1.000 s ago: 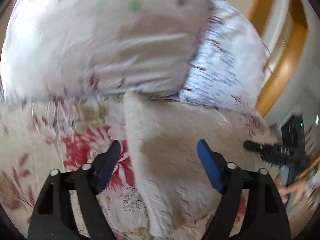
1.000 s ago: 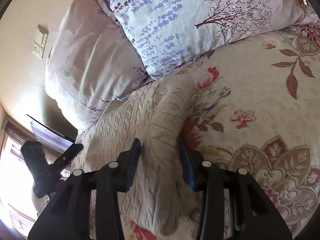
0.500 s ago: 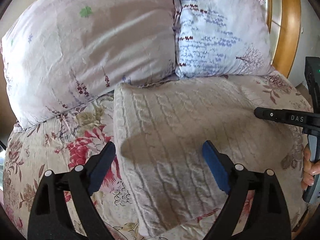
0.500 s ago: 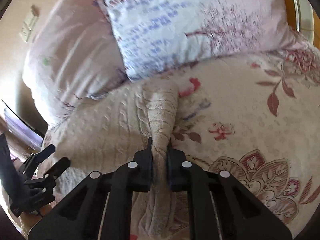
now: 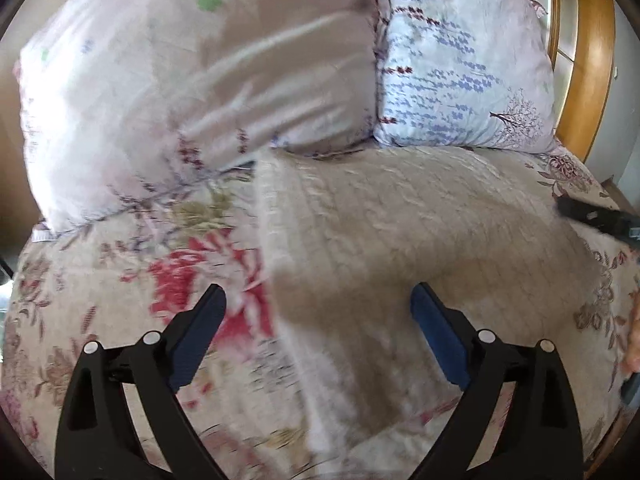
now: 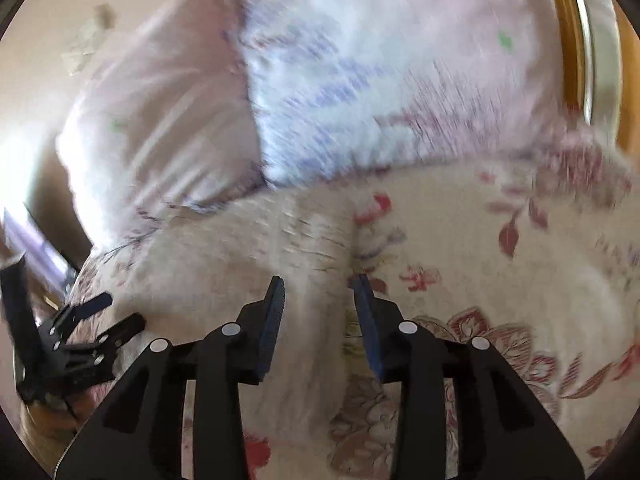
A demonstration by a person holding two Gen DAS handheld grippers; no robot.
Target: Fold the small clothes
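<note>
A cream cable-knit garment [image 5: 400,224] lies folded flat on the floral bedspread [image 5: 120,280], its far edge against the pillows. My left gripper [image 5: 318,312] is open and empty, hovering over the garment's left edge. My right gripper [image 6: 318,292] is open, its fingers straddling the garment's right edge [image 6: 312,248] without pinching it. The right view is motion-blurred. The left gripper also shows at the left of the right wrist view [image 6: 100,320], and the right gripper's finger shows at the right of the left wrist view [image 5: 592,216].
Two pillows lean at the head of the bed: a pale pink one [image 5: 192,80] and a white one with a lavender print [image 5: 460,72]. A wooden headboard [image 5: 592,60] rises behind them. A wall socket [image 6: 88,44] is on the wall at the left.
My right gripper shut on the garment's right edge half a second ago and has now opened and let go. My left gripper stayed open and shifted slightly over the left edge.
</note>
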